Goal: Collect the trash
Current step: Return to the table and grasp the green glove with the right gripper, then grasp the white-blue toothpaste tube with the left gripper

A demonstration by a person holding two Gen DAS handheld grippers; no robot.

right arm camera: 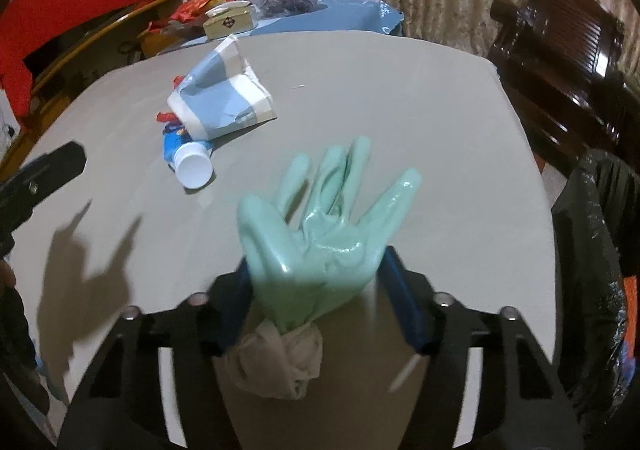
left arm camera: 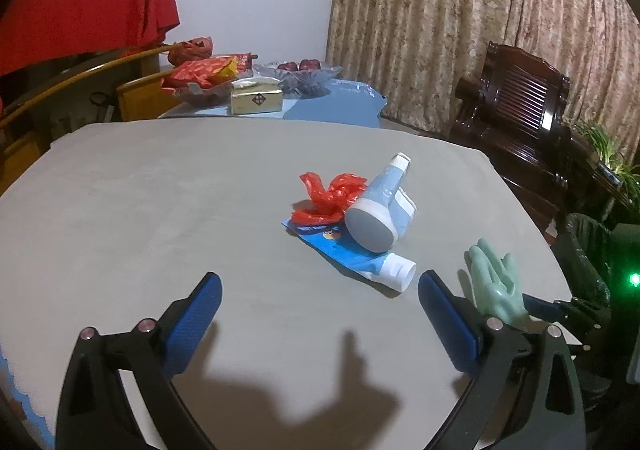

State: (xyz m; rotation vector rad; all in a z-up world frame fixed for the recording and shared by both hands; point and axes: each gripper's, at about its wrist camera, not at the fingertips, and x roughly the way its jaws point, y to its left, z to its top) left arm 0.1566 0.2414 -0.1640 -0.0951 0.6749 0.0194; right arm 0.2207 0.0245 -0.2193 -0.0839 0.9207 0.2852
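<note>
A mint-green rubber glove (right arm camera: 316,234) with a beige cuff sits between the blue pads of my right gripper (right arm camera: 320,290), which is shut on it above the grey table (right arm camera: 400,110); the glove also shows in the left wrist view (left arm camera: 494,286). A pile of trash lies mid-table: a crushed blue-and-white carton (left arm camera: 380,206), a red plastic wrapper (left arm camera: 330,196) and a blue tube with a white cap (left arm camera: 360,256). My left gripper (left arm camera: 320,326) is open and empty, just short of the tube.
A black trash bag (right arm camera: 592,250) hangs off the table's right edge. A dark wooden chair (left arm camera: 520,122) stands beyond it. A second table behind holds a gold box (left arm camera: 256,98), snack bags and a fruit bowl.
</note>
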